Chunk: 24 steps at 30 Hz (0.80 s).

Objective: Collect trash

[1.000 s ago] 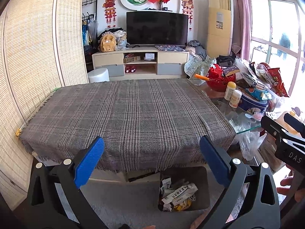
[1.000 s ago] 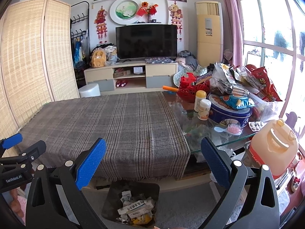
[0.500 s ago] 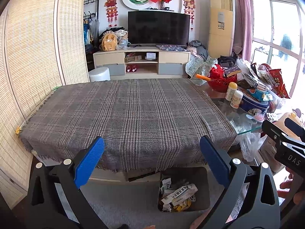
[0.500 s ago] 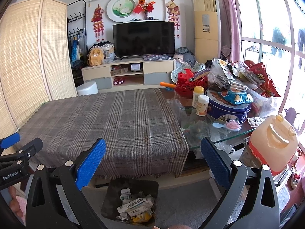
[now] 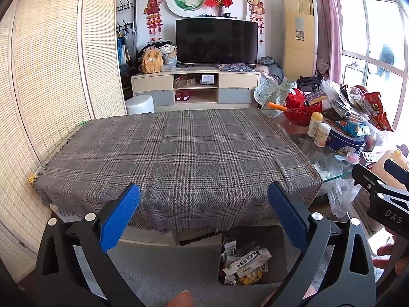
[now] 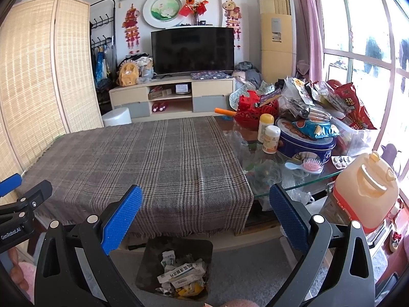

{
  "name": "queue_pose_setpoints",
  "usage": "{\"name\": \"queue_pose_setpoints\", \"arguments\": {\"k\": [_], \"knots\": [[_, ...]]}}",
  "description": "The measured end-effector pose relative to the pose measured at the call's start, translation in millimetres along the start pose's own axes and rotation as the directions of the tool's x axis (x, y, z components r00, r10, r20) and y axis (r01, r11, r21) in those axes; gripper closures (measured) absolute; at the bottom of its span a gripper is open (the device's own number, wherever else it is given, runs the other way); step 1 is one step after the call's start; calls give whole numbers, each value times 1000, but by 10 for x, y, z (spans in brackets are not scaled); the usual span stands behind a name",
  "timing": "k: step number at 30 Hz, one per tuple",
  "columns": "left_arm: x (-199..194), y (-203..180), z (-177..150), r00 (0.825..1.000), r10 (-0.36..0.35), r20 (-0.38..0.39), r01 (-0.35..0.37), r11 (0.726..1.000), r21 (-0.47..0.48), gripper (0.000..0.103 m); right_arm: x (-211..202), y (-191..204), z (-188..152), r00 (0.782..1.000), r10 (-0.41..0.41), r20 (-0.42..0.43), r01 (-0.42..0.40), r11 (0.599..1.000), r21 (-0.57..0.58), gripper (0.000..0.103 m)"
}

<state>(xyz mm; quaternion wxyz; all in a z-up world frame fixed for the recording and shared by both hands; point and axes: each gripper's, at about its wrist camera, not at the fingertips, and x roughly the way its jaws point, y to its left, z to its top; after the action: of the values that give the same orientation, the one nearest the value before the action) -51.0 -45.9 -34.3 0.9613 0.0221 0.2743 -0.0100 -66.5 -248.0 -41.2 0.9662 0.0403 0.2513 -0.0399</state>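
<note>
We see the trash (image 6: 182,273), cartons with unreadable print lying crosswise, in the dark bin (image 6: 202,250) on the floor below the plaid counter (image 5: 179,158). Our left claw (image 5: 204,217) and right claw (image 6: 205,217), marked "DAS", gape empty.

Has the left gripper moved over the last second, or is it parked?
Yes. The left gripper has drawn back slightly: against the TV, the plaid table and trash bin look a little farther off.
</note>
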Motion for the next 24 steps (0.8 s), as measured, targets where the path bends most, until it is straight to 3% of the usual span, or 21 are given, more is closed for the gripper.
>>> {"name": "queue_pose_setpoints", "arguments": {"k": [12, 17, 20, 24], "knots": [[-50, 40, 11, 1000, 27, 8, -27, 1000, -7, 8, -27, 112, -11, 1000, 7, 8, -7, 999, -45, 3], [-17, 59, 15, 999, 31, -23, -32, 999, -29, 8, -43, 144, -9, 1000, 16, 13, -15, 998, -53, 3], [-11, 130, -2, 1000, -8, -28, 6, 997, -80, 8, -39, 156, -20, 1000, 24, 15, -23, 998, -54, 3], [-52, 128, -18, 998, 61, 9, -60, 996, -60, 8, -25, 169, -35, 999, 32, 7, -32, 998, -50, 3]]}}
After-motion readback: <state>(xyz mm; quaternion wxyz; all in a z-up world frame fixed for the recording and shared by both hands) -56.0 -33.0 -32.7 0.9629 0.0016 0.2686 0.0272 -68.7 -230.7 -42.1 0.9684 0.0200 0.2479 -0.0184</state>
